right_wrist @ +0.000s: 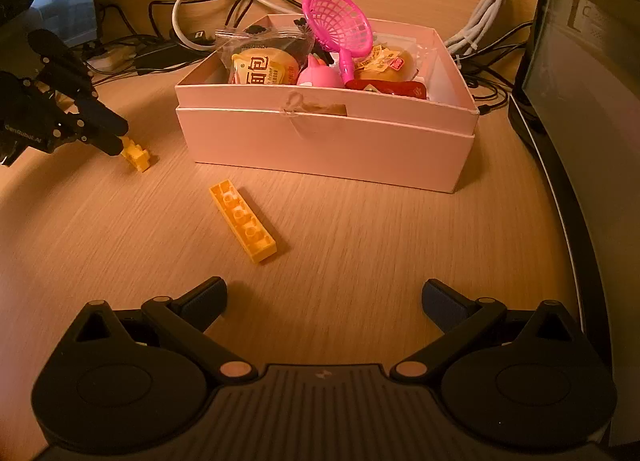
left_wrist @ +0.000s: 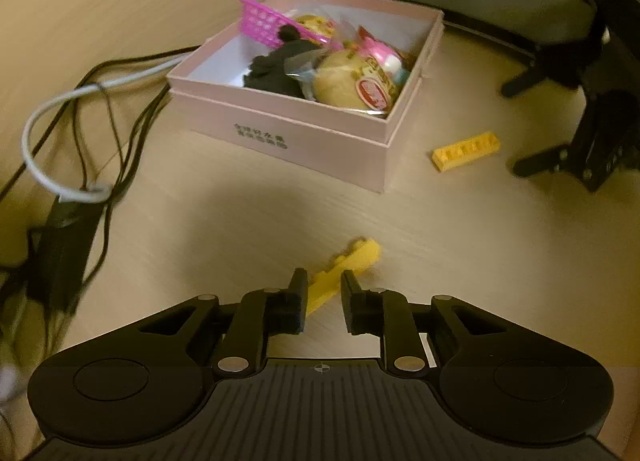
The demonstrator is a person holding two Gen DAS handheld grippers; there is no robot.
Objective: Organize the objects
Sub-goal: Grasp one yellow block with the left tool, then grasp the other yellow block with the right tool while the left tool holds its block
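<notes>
The left gripper (left_wrist: 324, 281) sits at the bottom centre of its own view, jaws only narrowly parted around a small yellow brick (left_wrist: 347, 266). The brick is blurred, so whether the pads are pressing on it or have just let go is hard to say. In the right wrist view it rests on the table (right_wrist: 380, 245) at the tips of that gripper, centre left. A longer yellow brick (right_wrist: 243, 220) lies studs-down in the middle of the frame, loose and apart from everything. The right gripper (right_wrist: 324, 301) hangs over bare table, jaws spread wide and empty, likely lined up for it. The pink box (right_wrist: 320, 133), upper centre, already holds packaged buns and a pink scoop (right_wrist: 338, 23), so it looks like the destination. Cables (left_wrist: 80, 121) trail left of the box, clear of both bricks.
</notes>
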